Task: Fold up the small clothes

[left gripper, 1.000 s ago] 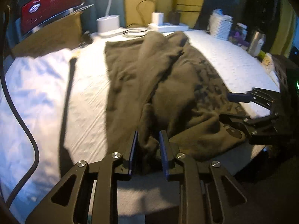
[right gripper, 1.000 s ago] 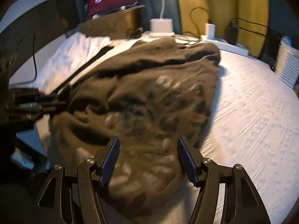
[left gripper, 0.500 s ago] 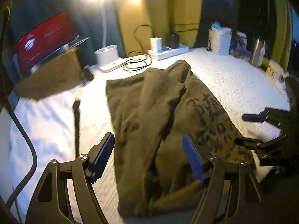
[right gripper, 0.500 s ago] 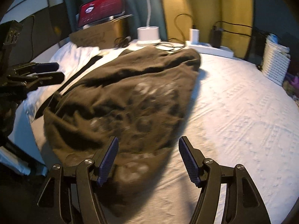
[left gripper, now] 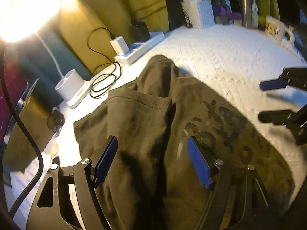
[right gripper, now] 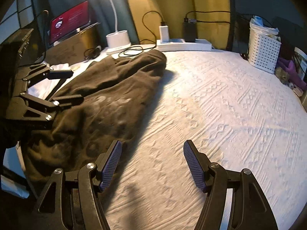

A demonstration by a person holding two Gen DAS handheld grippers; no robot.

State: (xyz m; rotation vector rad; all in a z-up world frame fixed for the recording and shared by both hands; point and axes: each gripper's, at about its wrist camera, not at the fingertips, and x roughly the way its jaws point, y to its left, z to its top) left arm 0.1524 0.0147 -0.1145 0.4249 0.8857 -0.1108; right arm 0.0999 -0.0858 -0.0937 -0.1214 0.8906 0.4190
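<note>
On the white bedspread point(right gripper: 220, 103) lies the olive shirt point(left gripper: 145, 122), folded lengthwise with 1 side laid over the other, its dark print facing up on the right half. It sits toward the left side of the bed as I see it from my right gripper, with its far end close to the white power strip point(right gripper: 184, 45) and the coil of black cable point(left gripper: 104, 82).

My left gripper point(left gripper: 151, 159) hangs over the near part of the shirt with its 2 blue pads spread wide; the cloth lies below them and neither pad presses on it. My right gripper point(right gripper: 151, 164) is also spread apart and holds nothing; below it is bare bedspread, with the shirt's edge just beside its left pad.

Behind the shirt stands a white lamp point(right gripper: 118, 38), lit, and to its left a laptop point(right gripper: 70, 24) with a red screen on a brown box. A white basket point(right gripper: 263, 47) sits at the far right edge of the bed.
</note>
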